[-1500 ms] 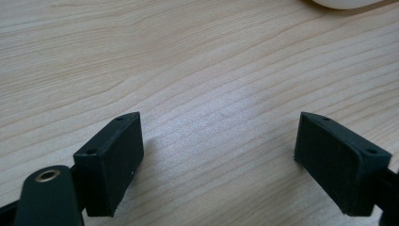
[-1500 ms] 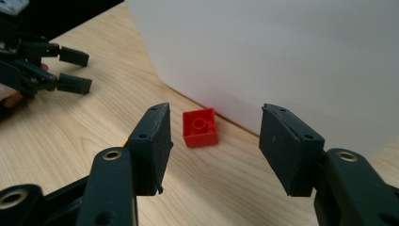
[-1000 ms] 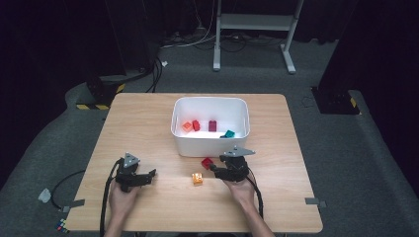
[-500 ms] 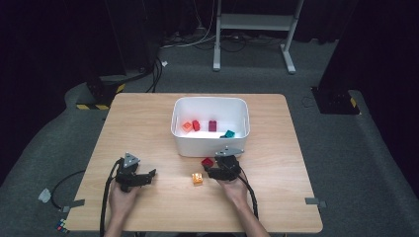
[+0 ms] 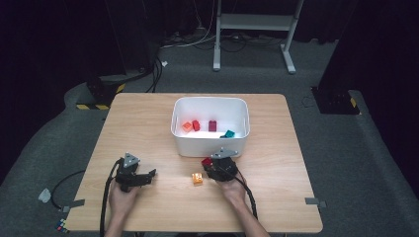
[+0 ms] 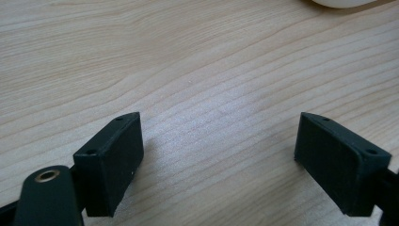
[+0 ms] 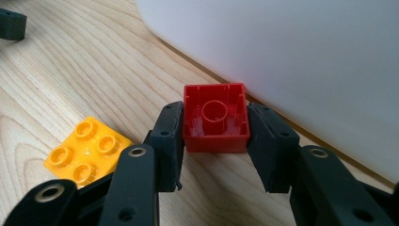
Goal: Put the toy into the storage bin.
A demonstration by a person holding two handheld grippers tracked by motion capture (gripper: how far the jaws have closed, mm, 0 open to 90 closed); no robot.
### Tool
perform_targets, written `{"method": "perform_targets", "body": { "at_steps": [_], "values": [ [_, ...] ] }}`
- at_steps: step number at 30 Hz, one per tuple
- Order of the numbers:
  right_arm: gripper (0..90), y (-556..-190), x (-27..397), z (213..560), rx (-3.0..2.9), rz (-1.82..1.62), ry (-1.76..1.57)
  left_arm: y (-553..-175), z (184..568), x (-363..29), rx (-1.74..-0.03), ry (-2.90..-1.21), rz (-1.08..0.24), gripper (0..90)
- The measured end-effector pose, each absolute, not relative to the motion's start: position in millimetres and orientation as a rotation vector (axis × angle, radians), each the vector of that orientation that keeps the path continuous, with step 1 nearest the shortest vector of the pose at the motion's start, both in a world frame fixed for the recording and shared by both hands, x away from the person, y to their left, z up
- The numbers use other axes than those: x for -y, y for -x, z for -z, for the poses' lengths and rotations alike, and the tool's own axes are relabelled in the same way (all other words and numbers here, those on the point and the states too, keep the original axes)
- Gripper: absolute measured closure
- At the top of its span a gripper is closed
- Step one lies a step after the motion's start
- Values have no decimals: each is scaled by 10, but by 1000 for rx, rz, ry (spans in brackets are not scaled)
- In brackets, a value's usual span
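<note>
R tongs (image 7: 215, 141) just closed onto red brick (image 7: 216, 117), prob. gripped; L tongs (image 6: 219, 155) apart.

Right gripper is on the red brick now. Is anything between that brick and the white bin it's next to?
Only the bin's own near wall. The right gripper, whose jaws have just been closing, clamps the red brick on the table right in front of the white bin. The orange brick lies off to the side, out of the path. The brick would likely need lifting over the rim.
</note>
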State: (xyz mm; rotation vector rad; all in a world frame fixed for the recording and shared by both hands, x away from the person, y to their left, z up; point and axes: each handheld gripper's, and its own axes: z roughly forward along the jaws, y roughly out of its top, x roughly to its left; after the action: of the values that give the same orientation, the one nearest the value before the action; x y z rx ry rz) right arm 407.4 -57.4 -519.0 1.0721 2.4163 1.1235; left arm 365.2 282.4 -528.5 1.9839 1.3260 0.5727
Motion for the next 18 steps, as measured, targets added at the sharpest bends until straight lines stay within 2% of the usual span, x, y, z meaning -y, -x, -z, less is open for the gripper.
{"method": "perform_targets", "body": {
  "at_steps": [18],
  "values": [
    [592,-3940,715,5024,-2407,-1165,-1007,-3658,5286,-2824,-1329,-1981,-574,161]
  ]
}}
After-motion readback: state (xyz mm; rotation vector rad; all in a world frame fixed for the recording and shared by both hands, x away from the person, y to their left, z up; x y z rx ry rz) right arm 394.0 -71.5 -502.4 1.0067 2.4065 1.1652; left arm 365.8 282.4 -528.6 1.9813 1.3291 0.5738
